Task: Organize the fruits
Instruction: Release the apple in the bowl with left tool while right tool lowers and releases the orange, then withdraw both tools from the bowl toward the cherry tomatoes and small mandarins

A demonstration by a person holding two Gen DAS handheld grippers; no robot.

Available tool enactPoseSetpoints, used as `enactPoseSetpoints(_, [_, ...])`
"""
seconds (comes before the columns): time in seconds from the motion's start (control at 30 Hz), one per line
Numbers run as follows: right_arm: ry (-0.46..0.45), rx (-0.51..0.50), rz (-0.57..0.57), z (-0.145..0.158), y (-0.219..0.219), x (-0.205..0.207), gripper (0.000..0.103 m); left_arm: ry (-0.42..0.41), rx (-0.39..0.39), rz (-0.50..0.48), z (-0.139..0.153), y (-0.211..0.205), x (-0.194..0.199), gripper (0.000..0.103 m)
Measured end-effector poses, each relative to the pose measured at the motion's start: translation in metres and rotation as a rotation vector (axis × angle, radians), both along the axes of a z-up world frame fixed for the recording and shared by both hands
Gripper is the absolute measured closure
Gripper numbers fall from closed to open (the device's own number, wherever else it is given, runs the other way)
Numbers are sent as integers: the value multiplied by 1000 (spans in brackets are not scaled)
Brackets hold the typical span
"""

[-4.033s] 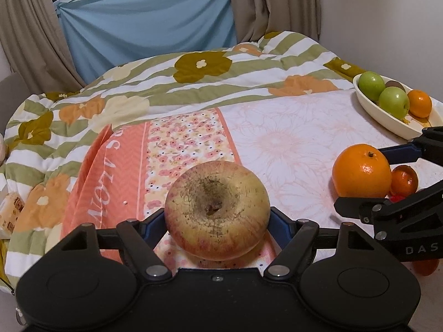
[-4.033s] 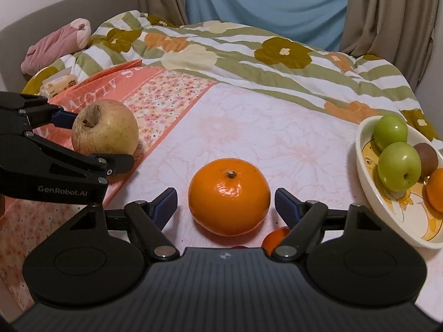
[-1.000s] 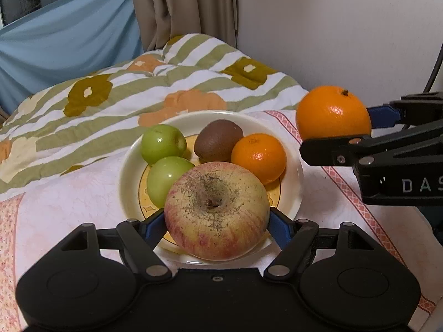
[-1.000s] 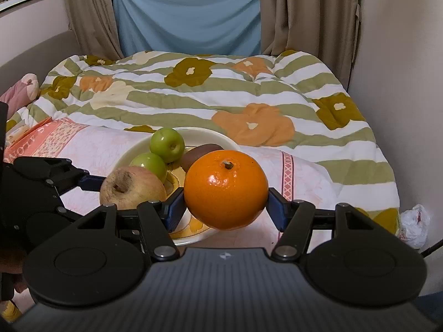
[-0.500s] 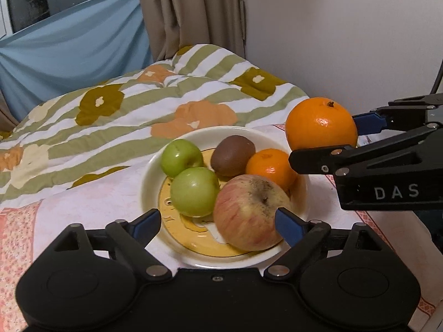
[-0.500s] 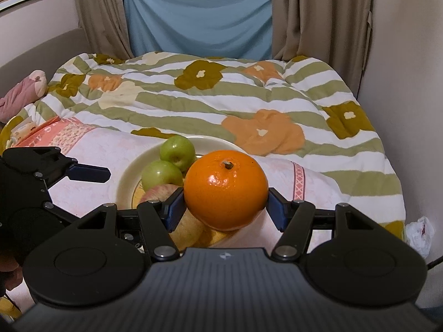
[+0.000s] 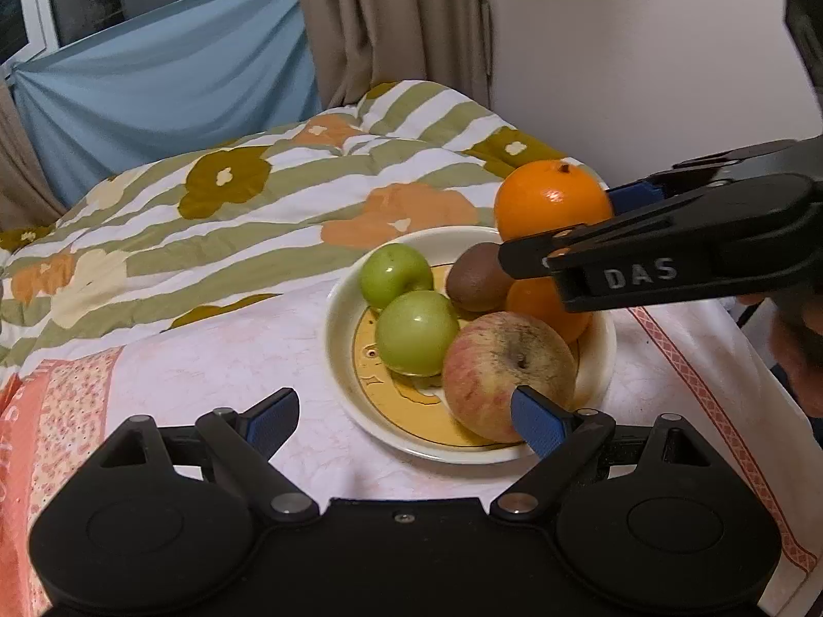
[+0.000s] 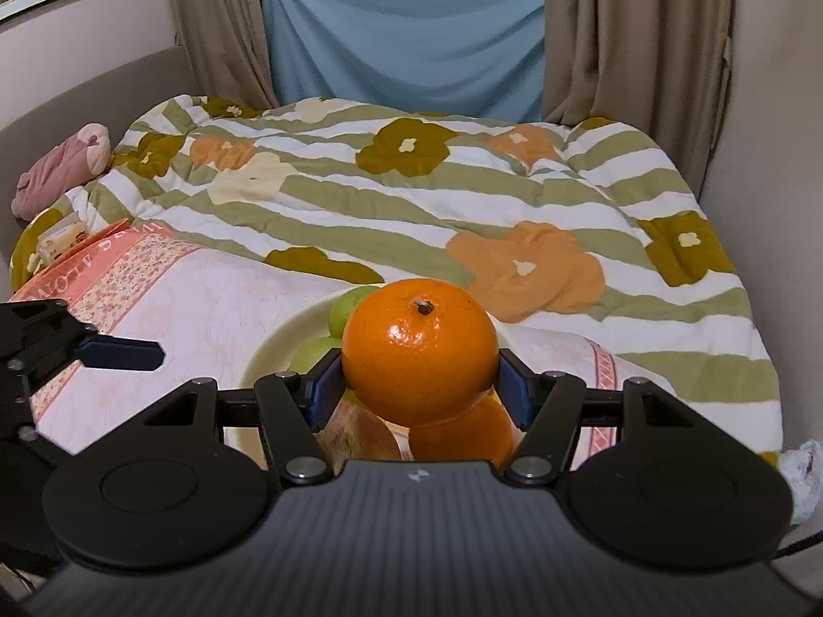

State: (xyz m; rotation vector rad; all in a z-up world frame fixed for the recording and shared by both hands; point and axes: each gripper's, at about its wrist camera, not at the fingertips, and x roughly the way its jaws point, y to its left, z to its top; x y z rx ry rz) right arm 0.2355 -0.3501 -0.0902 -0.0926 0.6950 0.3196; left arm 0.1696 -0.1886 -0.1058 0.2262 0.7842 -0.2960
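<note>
A large orange (image 8: 419, 355) is clamped between the blue pads of my right gripper (image 8: 419, 388), which is shut on it. In the left wrist view that orange (image 7: 553, 203) hangs above the far right side of the cream plate (image 7: 339, 339). On the plate lie a reddish-yellow apple (image 7: 506, 373), two green apples (image 7: 416, 331), a kiwi (image 7: 473, 283) and a small orange (image 7: 540, 308). My left gripper (image 7: 406, 421) is open, low at the plate's near edge, with nothing between its fingers. Its right pad is in front of the apple.
The plate sits on a pink cloth (image 7: 216, 365) over a striped floral quilt (image 8: 411, 195). A wall stands close on the right, curtains behind. A pink soft toy (image 8: 61, 169) and a small packet (image 8: 61, 239) lie at the far left. A hand (image 7: 802, 355) is at the right edge.
My left gripper let go of the reddish-yellow apple onto the plate, opened wide and drew back to the left. My right gripper carried the large orange leftward over the plate.
</note>
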Motion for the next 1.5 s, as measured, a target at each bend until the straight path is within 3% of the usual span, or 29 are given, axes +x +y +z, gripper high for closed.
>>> enactPoseSetpoints(0.43, [48, 2, 43, -25, 14, 33, 25, 9, 6, 61, -1, 16, 5, 11])
enactPoseSetpoints(0.57, [79, 11, 39, -32, 14, 37, 19, 12, 9, 73, -3, 18, 6, 11])
enactPoseSetpoints(0.6, [68, 22, 38, -31, 13, 35, 6, 12, 10, 75, -3, 18, 6, 11])
enactPoseSetpoints(0.63, [52, 28, 35, -28, 12, 32, 0, 12, 11, 77, -2, 19, 6, 11])
enactPoseSetpoints(0.73, [-4, 29, 26, -23, 10, 27, 0, 11, 11, 81, -2, 19, 5, 11])
enactPoseSetpoints(1.07, [-35, -7, 12, -6, 13, 14, 0, -12, -6, 85, 10, 24, -5, 11])
enactPoseSetpoints(1.5, [-104, 1, -75, 47, 16, -36, 0, -102, -28, 145, 54, 61, -41, 10])
